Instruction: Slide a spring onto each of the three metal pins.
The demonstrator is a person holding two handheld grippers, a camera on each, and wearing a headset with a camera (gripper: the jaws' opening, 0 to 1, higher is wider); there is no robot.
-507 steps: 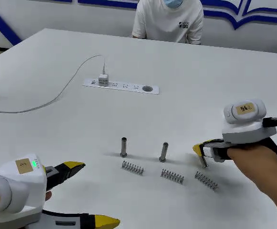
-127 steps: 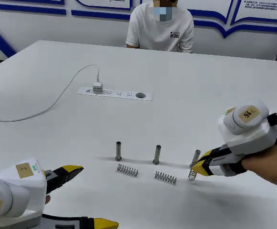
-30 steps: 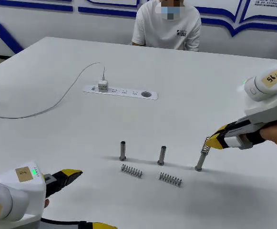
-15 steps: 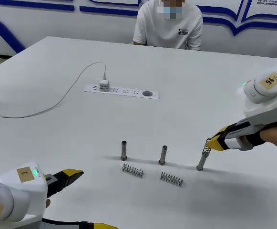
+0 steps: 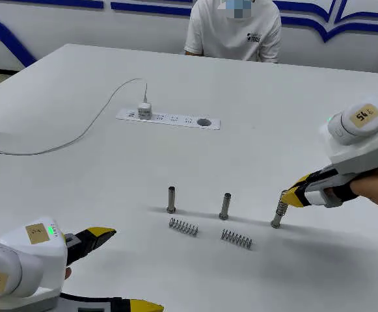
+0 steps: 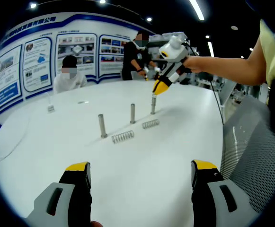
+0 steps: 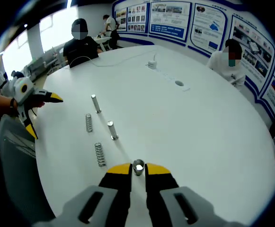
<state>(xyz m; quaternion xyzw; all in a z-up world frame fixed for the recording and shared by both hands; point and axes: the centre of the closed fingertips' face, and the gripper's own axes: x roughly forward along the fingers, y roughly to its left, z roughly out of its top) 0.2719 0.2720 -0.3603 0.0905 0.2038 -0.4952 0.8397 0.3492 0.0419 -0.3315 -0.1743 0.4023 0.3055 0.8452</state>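
Head view: three short grey metal pins stand in a row at lower centre of the white table (image 5: 58,84): left pin (image 5: 171,199), middle pin (image 5: 225,206), right pin (image 5: 276,221). All have their long axes vertical, close to upright. A small steel coil, the fitted spring (image 5: 282,208), sits on the right pin with its axis along the pin; it covers the upper part and leaves bare shank below. The right gripper (image 5: 291,195) comes in from the right edge with its yellow tips at the spring's top. The right gripper view looks down the pin axis: jaws nearly together, clamped on the top coil, pin end a shiny disc between the tips, lower pin hidden. Two more coils lie flat just in front of the other pins without touching them: left loose spring (image 5: 183,226) and right loose spring (image 5: 236,238), axes running left-right and dipping slightly to the right. The left gripper (image 5: 120,270) is in the lower left corner, cut off by the frame, jaws spread wide and holding nothing. The tan sticker (image 5: 365,114) on the right housing has handwritten digits, maybe "56", not sure. The tan label (image 5: 36,232) on the left housing is unreadable. A white power strip (image 5: 168,119) with a white charger (image 5: 145,109) sits at upper centre, and its grey cable (image 5: 78,133) runs off the left edge. A person in a white T-shirt (image 5: 234,29) is cropped at the top edge, chest logo illegible. Text on the wall posters (image 6: 75,52) is too small to read.
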